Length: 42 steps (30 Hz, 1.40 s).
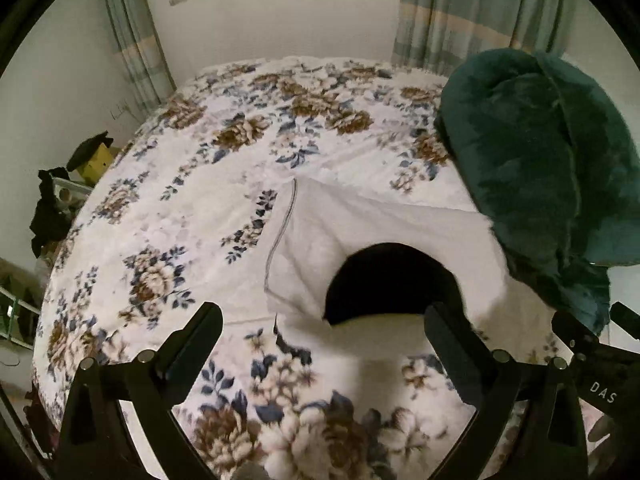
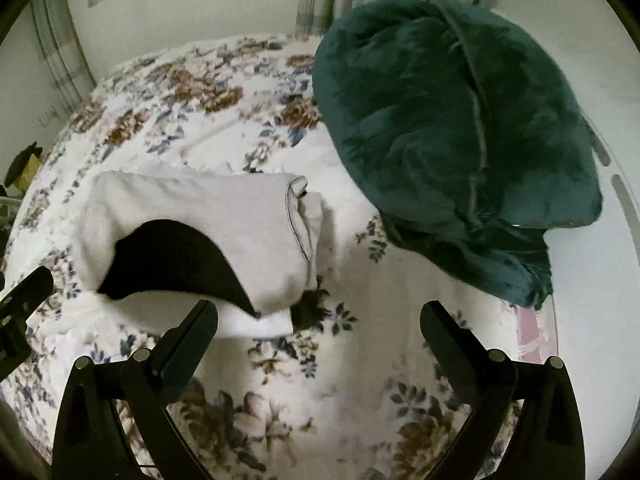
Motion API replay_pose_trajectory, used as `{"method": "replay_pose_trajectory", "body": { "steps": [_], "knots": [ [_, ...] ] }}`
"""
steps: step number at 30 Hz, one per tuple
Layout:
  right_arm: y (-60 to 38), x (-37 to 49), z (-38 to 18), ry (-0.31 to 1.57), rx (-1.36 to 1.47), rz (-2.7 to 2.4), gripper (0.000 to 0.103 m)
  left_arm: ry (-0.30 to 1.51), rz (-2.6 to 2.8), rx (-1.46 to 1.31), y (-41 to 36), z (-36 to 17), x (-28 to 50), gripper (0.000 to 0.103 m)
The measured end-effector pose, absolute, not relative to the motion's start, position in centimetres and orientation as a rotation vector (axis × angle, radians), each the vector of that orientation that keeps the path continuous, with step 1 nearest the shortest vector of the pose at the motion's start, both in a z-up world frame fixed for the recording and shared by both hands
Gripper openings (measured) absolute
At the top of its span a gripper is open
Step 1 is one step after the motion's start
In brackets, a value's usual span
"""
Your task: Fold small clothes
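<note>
A small white garment [image 1: 320, 232] with a black curved patch [image 1: 384, 280] lies folded on the floral bedspread [image 1: 180, 208]. It also shows in the right wrist view [image 2: 192, 208], patch [image 2: 180, 260] facing me. My left gripper [image 1: 324, 320] is open and empty, fingers apart just short of the garment's near edge. My right gripper [image 2: 320, 316] is open and empty, its left finger [image 2: 192, 332] close by the garment's near right corner. The right gripper's body [image 1: 592, 356] shows at the right edge of the left wrist view.
A dark green plush blanket [image 2: 448, 132] is heaped on the right side of the bed, also in the left wrist view [image 1: 540, 168]. Curtains [image 1: 472, 12] and a window are behind. Dark clutter and a yellow box [image 1: 96, 160] stand left of the bed.
</note>
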State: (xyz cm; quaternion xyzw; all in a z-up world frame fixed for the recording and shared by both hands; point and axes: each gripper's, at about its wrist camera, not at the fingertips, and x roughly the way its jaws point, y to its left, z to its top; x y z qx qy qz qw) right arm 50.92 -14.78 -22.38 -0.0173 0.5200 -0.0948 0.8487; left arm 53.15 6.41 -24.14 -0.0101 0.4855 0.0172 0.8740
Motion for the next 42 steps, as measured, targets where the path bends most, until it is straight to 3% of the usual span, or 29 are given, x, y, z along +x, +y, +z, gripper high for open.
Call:
{"method": "replay_pose_trajectory", "body": {
  "steps": [11, 22, 34, 42],
  "knots": [
    [-14.8, 36.8, -6.8, 0.888, -0.05, -0.205, 0.102, 0.899, 0.051, 0.0, 4.7, -12.9, 41.6, 0.103],
    [-15.8, 23.1, 5.4, 0.729, -0.052, -0.159, 0.102, 0.786, 0.069, -0.032, 3.4, -4.2, 32.0, 0.103],
    [-17.5, 15.0, 12.8, 0.614, -0.046, -0.12, 0.102, 0.707, 0.082, -0.058, 2.3, 0.1, 26.1, 0.103],
    [-18.2, 14.1, 14.2, 0.601, -0.04, -0.103, 0.102, 0.694, 0.09, -0.06, 2.2, 0.6, 24.3, 0.103]
  ]
}}
